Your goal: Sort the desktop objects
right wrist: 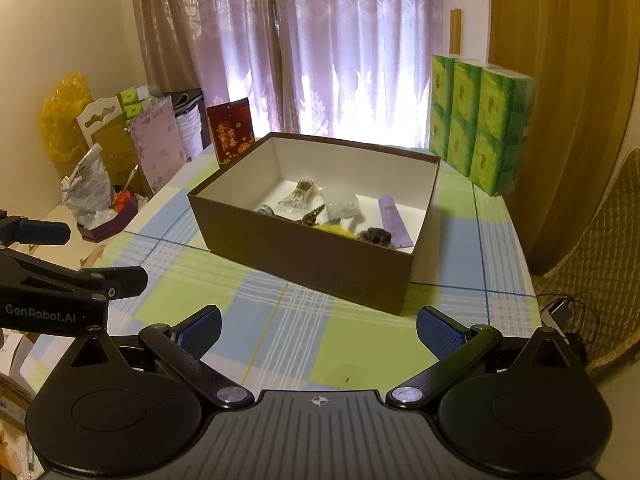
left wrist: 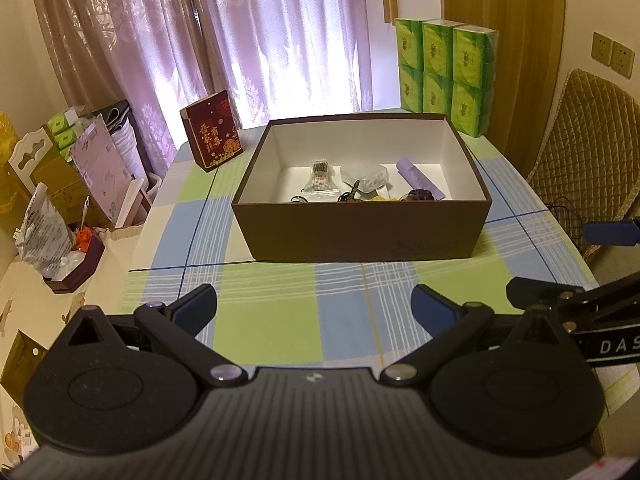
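Observation:
A brown cardboard box [left wrist: 360, 236] with a white inside stands in the middle of the checked tablecloth [left wrist: 272, 320]; it also shows in the right wrist view [right wrist: 304, 256]. Inside lie a purple tube [left wrist: 420, 180], a bag of cotton swabs [left wrist: 319, 178], a clear plastic bag [left wrist: 366, 176] and several small items. My left gripper [left wrist: 314, 308] is open and empty, near the table's front edge. My right gripper [right wrist: 318, 330] is open and empty, also in front of the box.
A red gift box [left wrist: 212, 136] stands behind the box on the left. Green tissue packs [left wrist: 444, 72] stand at the back right. A cluttered side table [left wrist: 60, 208] is on the left, a quilted chair [left wrist: 584, 152] on the right. Curtains hang behind.

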### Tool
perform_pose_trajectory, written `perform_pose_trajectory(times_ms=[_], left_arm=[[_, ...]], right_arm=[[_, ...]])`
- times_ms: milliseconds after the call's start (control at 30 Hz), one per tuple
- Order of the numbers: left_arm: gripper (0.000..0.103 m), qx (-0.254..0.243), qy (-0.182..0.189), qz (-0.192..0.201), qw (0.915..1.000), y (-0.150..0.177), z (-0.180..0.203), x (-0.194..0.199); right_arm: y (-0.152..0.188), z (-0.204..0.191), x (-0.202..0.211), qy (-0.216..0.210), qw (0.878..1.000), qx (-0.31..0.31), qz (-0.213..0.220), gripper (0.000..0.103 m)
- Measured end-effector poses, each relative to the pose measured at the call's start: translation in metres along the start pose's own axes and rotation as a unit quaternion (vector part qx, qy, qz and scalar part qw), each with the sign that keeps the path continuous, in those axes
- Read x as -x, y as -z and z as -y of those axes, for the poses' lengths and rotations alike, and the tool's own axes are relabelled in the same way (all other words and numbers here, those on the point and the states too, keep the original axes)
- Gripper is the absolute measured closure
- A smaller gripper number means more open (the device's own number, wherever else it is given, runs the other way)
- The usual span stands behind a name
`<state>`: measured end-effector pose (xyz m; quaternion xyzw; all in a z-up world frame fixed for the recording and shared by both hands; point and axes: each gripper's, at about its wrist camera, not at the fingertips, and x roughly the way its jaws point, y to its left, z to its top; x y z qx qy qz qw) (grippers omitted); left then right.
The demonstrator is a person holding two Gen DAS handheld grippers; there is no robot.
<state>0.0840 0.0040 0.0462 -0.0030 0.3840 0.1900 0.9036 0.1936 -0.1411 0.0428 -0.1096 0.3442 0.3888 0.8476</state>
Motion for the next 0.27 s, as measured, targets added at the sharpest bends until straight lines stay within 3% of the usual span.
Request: perform_pose_trajectory(times_ms=[267], left_arm=[[0.001,-0.002,0.003,0.004,1.0000,-0.0018,-0.0023,-0.0025]], right_arm=[[-0.0001,-0.0001,-0.0025,0.001,1.000,-0.007,-0.001,0.002]])
